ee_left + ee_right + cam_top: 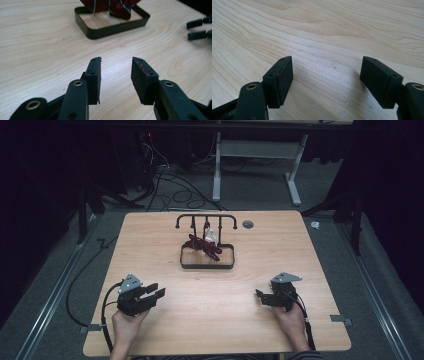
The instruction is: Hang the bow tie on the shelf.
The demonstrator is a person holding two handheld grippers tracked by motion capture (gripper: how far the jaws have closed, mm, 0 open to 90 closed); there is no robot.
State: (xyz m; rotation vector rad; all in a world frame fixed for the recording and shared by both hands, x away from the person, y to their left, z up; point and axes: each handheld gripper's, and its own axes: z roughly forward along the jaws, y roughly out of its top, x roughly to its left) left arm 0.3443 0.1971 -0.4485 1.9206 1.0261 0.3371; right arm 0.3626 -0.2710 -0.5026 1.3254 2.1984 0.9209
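Left tool, nearest the camera at the counter's near left: jaws parted to a middling gap, nothing between the pads; held low over bare wood, seemingly parked rather than working. Reddish smear noted on the right-hand pad face in the left gripper view; not discernible from above.

Ahead and to the right of that tool: black tray with a hook rack rising from its far side. Dark red cloth item draped from the rack down into the tray, a small white piece beside it; presumably hung there to stay reachable from both sides. White stripes on the cloth legible in the left gripper view alone.

Right tool, at the near right: jaws spread wide, empty, well apart from the tray. Right gripper view: pads over plain counter grain.
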